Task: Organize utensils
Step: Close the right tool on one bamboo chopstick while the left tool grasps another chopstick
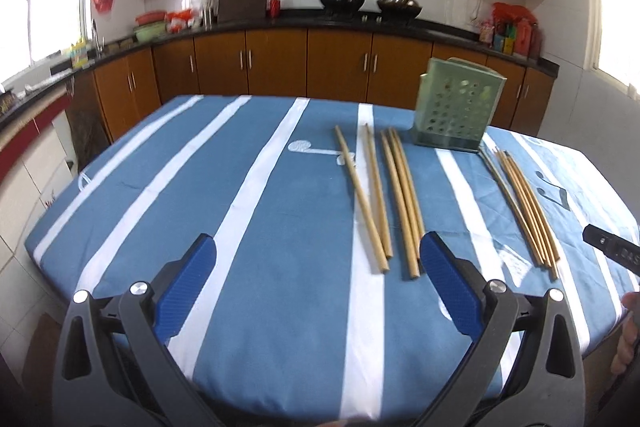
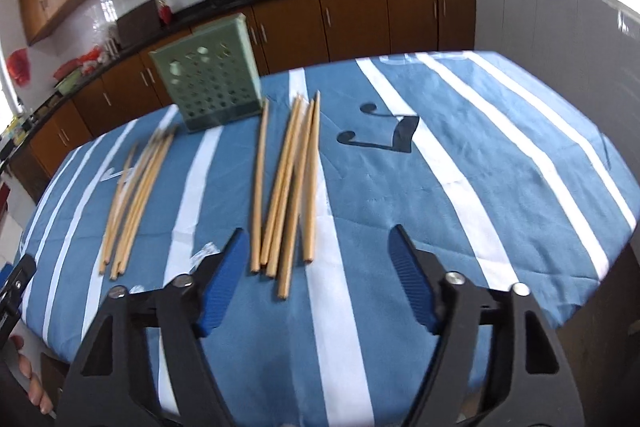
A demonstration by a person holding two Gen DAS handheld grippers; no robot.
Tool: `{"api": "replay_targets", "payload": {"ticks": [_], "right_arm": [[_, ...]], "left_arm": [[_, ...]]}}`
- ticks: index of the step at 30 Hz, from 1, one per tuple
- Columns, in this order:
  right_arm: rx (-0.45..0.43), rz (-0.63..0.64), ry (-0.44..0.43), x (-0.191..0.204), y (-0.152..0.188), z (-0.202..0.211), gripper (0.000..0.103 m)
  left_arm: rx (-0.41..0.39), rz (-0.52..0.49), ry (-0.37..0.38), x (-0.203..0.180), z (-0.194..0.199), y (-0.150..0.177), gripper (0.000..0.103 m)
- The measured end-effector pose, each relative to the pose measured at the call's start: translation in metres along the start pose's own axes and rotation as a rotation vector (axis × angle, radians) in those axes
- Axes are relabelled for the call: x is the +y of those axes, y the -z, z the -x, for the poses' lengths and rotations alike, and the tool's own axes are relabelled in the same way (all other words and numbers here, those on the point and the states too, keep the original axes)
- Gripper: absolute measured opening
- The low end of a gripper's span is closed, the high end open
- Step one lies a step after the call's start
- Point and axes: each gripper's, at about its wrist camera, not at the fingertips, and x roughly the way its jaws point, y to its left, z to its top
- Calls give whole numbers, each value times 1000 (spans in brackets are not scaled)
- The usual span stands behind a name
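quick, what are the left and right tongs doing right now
Left tongs: open, holding nothing, chopsticks just beyond.
Right tongs: open, holding nothing, chopsticks just ahead.

Matt blue-and-white striped cloth (image 1: 280,227) over the table, slightly creased. Pale, smooth bare wood for the chopsticks (image 2: 288,187). Matt green perforated plastic for the holder (image 1: 456,107). Ribbed blue pads (image 1: 188,291), black plastic, shiny metal pins on the left claw (image 1: 316,255).
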Motion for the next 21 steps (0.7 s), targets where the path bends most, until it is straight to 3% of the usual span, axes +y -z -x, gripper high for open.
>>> {"api": "replay_targets", "payload": {"ticks": [1, 4, 11, 14, 21], "right_arm": [[32, -13, -5, -2, -6, -11, 51], [103, -44, -32, -6, -18, -37, 36], [190, -13, -26, 3, -22, -76, 18], [173, 20, -4, 2, -23, -79, 8], [151, -46, 38, -20, -34, -81, 8]], "left_arm": [[11, 4, 6, 2, -4, -3, 99], [53, 27, 36, 10, -22, -13, 99], [136, 103, 73, 24, -52, -21, 96], [168, 104, 84, 22, -64, -22, 81], [253, 62, 131, 2, -96, -27, 46]]}}
